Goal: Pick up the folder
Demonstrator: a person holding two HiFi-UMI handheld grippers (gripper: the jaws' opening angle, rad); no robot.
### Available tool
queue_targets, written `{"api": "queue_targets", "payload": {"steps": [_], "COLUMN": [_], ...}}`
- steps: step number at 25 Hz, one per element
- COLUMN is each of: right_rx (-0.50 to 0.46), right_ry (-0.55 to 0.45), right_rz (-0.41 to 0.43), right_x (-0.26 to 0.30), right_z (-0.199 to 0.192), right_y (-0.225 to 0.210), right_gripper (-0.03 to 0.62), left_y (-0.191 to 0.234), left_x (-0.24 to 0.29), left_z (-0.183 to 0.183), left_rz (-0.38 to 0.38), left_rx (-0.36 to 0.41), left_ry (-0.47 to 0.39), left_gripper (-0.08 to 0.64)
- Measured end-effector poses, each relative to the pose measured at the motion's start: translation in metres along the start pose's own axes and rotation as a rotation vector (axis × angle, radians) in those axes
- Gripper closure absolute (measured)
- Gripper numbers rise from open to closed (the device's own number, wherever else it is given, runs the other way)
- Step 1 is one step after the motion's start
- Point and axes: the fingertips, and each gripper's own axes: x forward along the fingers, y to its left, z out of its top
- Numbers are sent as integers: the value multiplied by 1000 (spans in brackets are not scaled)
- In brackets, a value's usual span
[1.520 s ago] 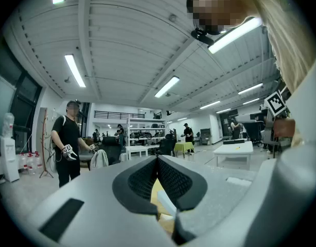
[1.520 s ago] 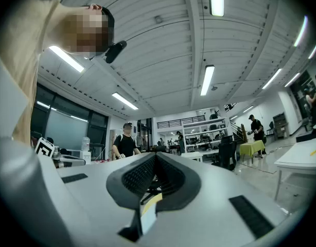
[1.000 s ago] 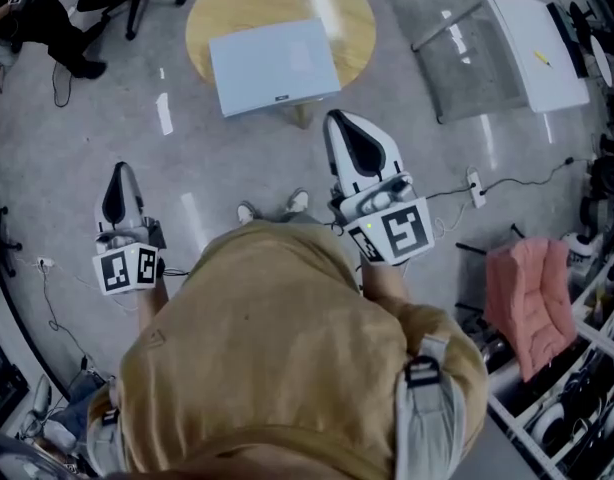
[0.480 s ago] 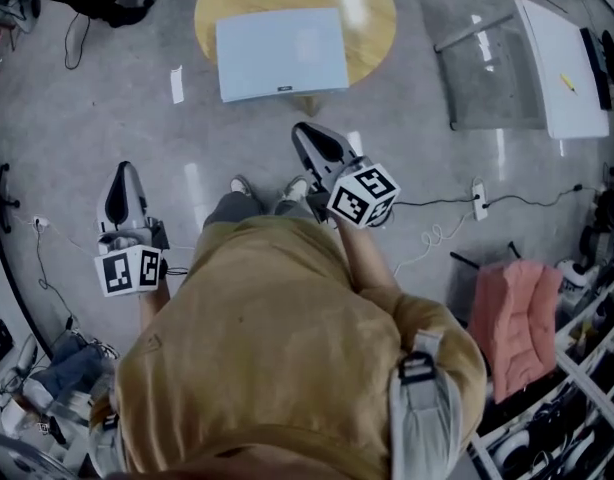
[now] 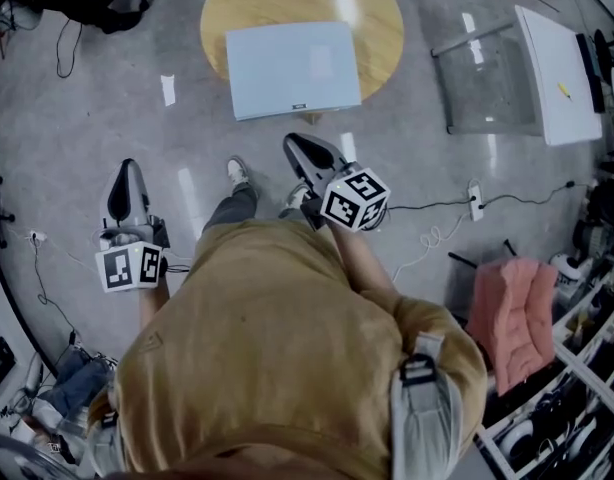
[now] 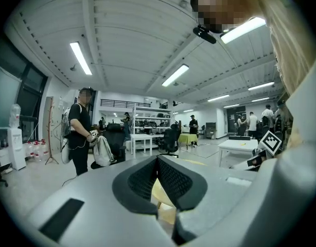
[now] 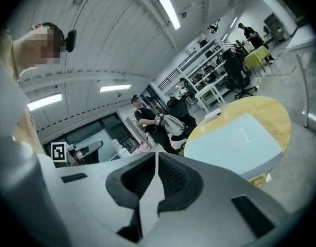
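Currently both tools are empty. The left gripper (image 5: 125, 173), low at the left of the head view, has its jaws closed tip to tip, with only a slit of yellow wood showing behind the ribbed black pads. The right gripper (image 5: 297, 148) sits near the centre of the frame, also pressed fully together and holding nothing. It points toward the table and touches neither table nor folder.

The folder (image 5: 292, 68) lies flat on the round table (image 5: 377, 8) at the top centre. It is a pale blue-grey rectangle, smooth and matte, with a small dark tab at its near edge. The tabletop is light yellow wood. The folder's near corners stick out past the curved rim, so that edge hangs free above the floor (image 5: 187, 138), which is grey polished concrete with glare streaks.

Open floor lies between the right gripper's tips and the folder's near edge. My shoes (image 5: 237, 173) stand between the two tools. To the right a cable (image 5: 437, 233) and a power strip (image 5: 476, 190) lie on the floor, with a white table (image 5: 557, 68) well off at the upper right.
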Motion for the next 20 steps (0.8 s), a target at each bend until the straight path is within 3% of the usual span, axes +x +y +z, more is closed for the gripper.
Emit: {"api": "queue_targets", "payload": {"steps": [6, 11, 18, 20], "right_rx": [7, 4, 76, 113], "right_ry": [-22, -25, -49, -42], "right_rz": [-39, -122, -217, -225], "right_x": [41, 59, 58, 55], "right_z": [14, 14, 9, 4], "right_y": [12, 11, 3, -2], "right_gripper": [589, 589, 585, 556], "left_y": [43, 67, 78, 77], "left_x": [47, 77, 108, 114], "left_z": [10, 7, -10, -11], "left_rz": [-77, -152, -245, -251], "left_rx": [-3, -25, -52, -59], "left_ry": [-25, -27, 6, 11], "left_gripper": [558, 557, 557, 557]}}
